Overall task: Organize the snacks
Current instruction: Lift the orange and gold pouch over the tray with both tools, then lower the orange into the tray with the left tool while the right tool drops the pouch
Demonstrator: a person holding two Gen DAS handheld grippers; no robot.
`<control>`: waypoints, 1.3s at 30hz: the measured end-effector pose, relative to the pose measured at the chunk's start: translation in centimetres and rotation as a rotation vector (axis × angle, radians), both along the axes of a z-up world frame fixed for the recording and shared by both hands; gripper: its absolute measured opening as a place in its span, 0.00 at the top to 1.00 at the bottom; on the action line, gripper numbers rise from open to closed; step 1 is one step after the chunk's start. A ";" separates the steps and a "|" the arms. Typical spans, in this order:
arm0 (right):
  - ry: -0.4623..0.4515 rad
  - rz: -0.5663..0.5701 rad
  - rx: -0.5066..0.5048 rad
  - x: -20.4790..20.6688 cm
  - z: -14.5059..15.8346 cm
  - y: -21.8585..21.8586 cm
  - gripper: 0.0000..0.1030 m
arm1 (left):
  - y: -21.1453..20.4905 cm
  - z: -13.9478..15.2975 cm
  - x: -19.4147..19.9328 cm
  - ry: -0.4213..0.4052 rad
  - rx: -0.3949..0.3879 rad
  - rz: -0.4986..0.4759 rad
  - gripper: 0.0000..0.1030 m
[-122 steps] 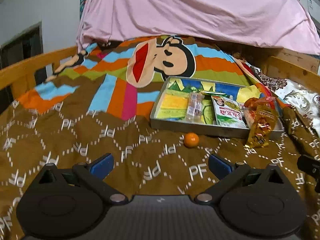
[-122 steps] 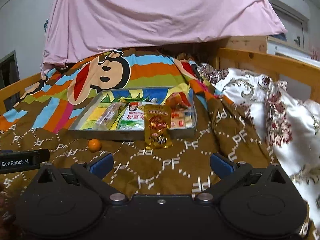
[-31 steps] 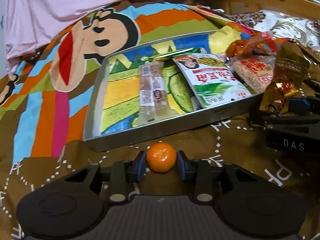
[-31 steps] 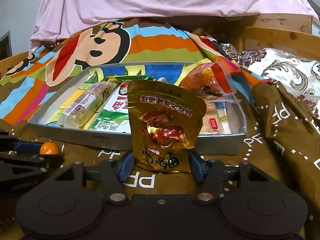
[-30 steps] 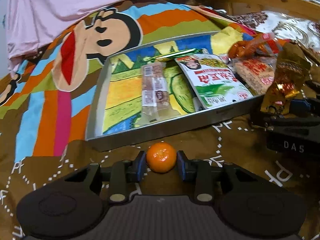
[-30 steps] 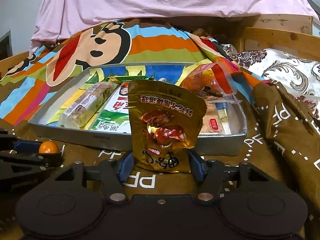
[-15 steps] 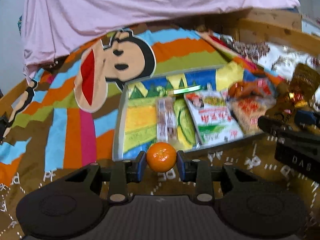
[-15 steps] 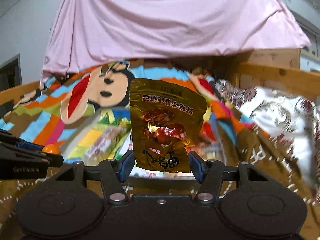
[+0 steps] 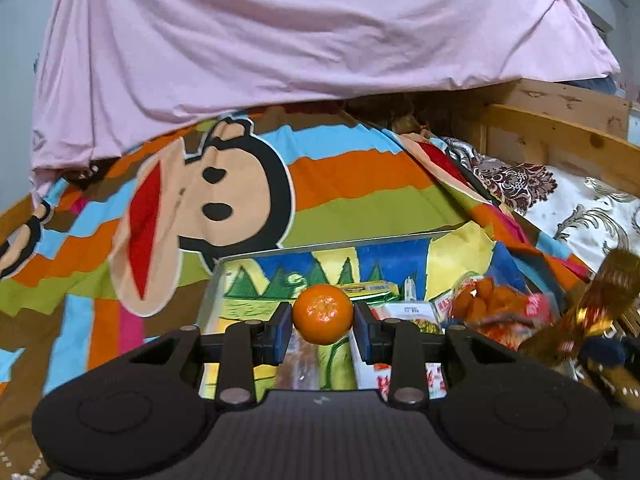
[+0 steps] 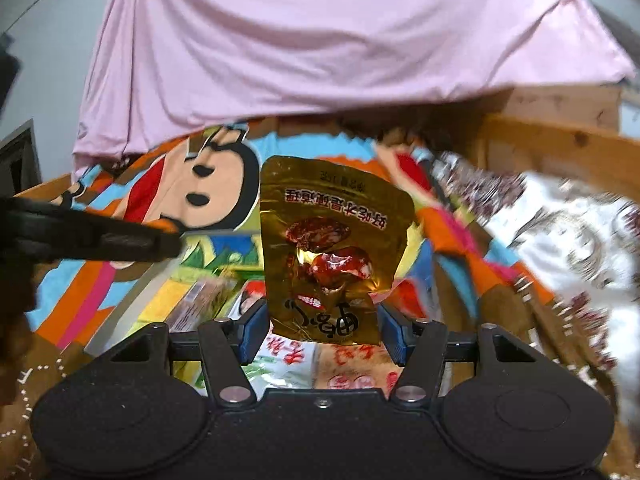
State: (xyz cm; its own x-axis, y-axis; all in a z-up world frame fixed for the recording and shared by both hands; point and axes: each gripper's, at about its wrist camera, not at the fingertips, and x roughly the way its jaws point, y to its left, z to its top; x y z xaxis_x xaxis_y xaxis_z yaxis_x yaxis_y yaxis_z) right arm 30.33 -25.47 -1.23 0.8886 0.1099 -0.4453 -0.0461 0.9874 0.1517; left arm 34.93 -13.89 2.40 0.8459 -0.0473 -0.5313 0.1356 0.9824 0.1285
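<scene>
Orange and firm, the tangerine (image 9: 323,314) sits pinched across its middle in your left hand-held gripper (image 9: 323,330), above the tray (image 9: 400,239). Your right hand-held gripper (image 10: 323,334) clamps the light, crinkly gold pouch (image 10: 330,254) by its bottom edge; squeeze gently.

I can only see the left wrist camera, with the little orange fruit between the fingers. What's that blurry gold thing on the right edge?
Observer: A shiny gold foil snack pouch. The right wrist view shows red-brown food pictured on it.
Operator: Who's holding it?
Observer: The right gripper is shut on its bottom edge, so it stands upright with its print upside down.
Operator: What's under it?
Observer: A pale packet with red writing, lying in the grey metal tray.
</scene>
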 end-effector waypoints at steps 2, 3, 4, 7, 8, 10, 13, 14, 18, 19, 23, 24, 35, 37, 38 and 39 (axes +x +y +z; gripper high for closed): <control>0.005 0.003 0.003 0.7 -0.2 0.2 0.41 | -0.4 -0.6 1.0 0.014 -0.005 -0.002 0.65; 0.006 0.002 0.008 0.9 -0.3 0.3 0.41 | -0.6 -0.9 1.5 0.024 -0.006 -0.005 0.65; 0.010 0.001 0.014 1.3 -0.5 0.3 0.41 | -0.8 -1.3 2.1 0.035 -0.007 -0.007 0.65; 0.039 0.001 0.037 2.3 -1.1 0.0 0.41 | -1.1 -2.3 3.0 0.059 -0.003 -0.009 0.65; 0.056 0.000 0.045 2.6 -1.3 -0.2 0.41 | -1.2 -2.5 3.2 0.068 -0.006 -0.008 0.65; 0.101 0.016 0.052 3.3 -1.5 -0.4 0.41 | -1.1 -3.0 3.8 0.093 -0.019 -0.004 0.65; 0.124 0.029 0.047 3.6 -1.5 -0.6 0.41 | -0.8 -3.5 4.5 0.125 -0.051 0.011 0.65; 0.128 0.032 0.049 3.7 -1.6 -0.7 0.41 | -0.7 -3.6 4.7 0.130 -0.057 0.014 0.65; 0.150 0.029 0.062 4.5 -2.4 -1.0 0.41 | -0.5 -4.1 5.1 0.150 -0.066 0.021 0.65; 0.150 0.028 0.070 4.7 -2.5 -1.1 0.41 | -0.6 -4.2 5.2 0.154 -0.064 0.021 0.65; 0.141 0.022 0.099 6.0 -2.9 -1.7 0.41 | -0.6 -4.6 5.3 0.168 -0.056 0.019 0.65; 0.140 0.019 0.108 6.4 -3.0 -1.9 0.41 | -0.6 -4.7 5.4 0.171 -0.056 0.017 0.65; 0.117 0.018 0.125 8.7 -3.9 -2.4 0.41 | -0.2 -5.6 6.8 0.192 -0.076 0.017 0.65; 0.107 0.015 0.133 9.0 -4.0 -2.6 0.41 | -0.1 -5.7 6.9 0.193 -0.079 0.012 0.65; 0.103 0.014 0.136 9.1 -4.0 -2.6 0.41 | -0.1 -5.8 6.9 0.193 -0.078 0.010 0.65; 0.102 0.013 0.138 9.2 -4.1 -2.6 0.40 | -0.1 -5.9 6.9 0.193 -0.077 0.007 0.65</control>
State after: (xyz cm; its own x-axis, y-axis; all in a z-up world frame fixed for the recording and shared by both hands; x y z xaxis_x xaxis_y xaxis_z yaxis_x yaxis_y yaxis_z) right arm 39.48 -28.07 -5.30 0.8375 0.1870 -0.5134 -0.0356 0.9563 0.2903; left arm 41.83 -14.03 -3.52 0.7295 -0.0885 -0.6782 0.1435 0.9893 0.0252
